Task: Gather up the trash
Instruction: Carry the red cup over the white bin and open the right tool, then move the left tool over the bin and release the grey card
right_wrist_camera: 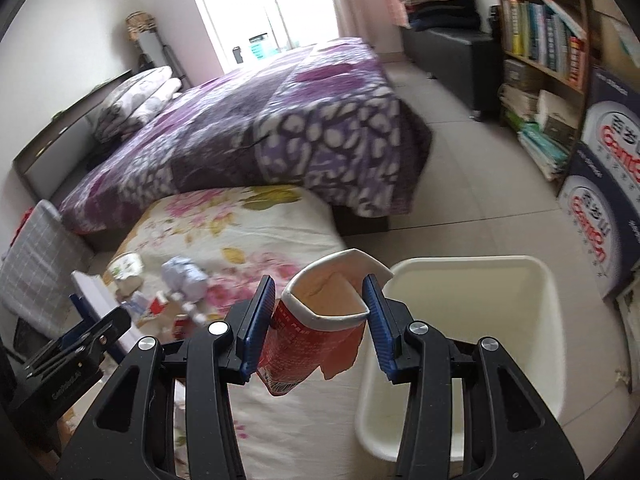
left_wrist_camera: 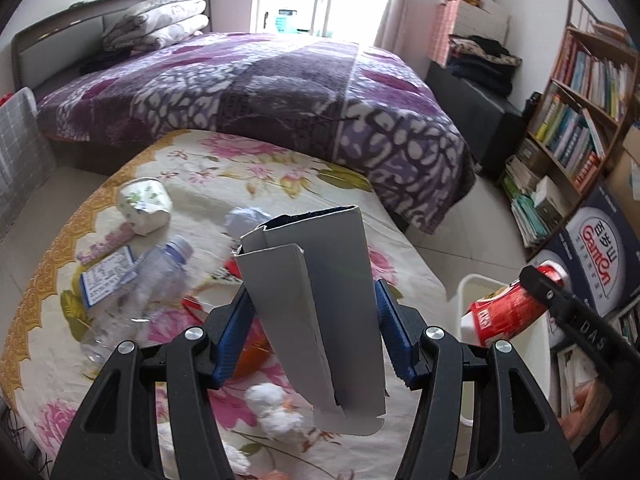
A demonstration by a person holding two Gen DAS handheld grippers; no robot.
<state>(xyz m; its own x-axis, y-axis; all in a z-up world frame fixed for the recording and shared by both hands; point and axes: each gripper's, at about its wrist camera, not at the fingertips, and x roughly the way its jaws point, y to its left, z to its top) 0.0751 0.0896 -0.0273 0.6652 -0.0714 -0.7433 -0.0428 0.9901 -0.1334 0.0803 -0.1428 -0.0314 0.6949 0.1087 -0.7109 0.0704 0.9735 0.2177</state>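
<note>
Clamped in the left tool [left_wrist_camera: 312, 320]: a flattened grey carton [left_wrist_camera: 320, 320], lifted clear of littered surface [left_wrist_camera: 280, 168]. Pinched by the right tool [right_wrist_camera: 318, 324]: a crushed red cup [right_wrist_camera: 316, 328] beside the white bin [right_wrist_camera: 472, 320] (likely for dropping in).

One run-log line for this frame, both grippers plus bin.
left gripper: shut on carton | right gripper: shut on cup | bin: beside table, right of cup
</note>
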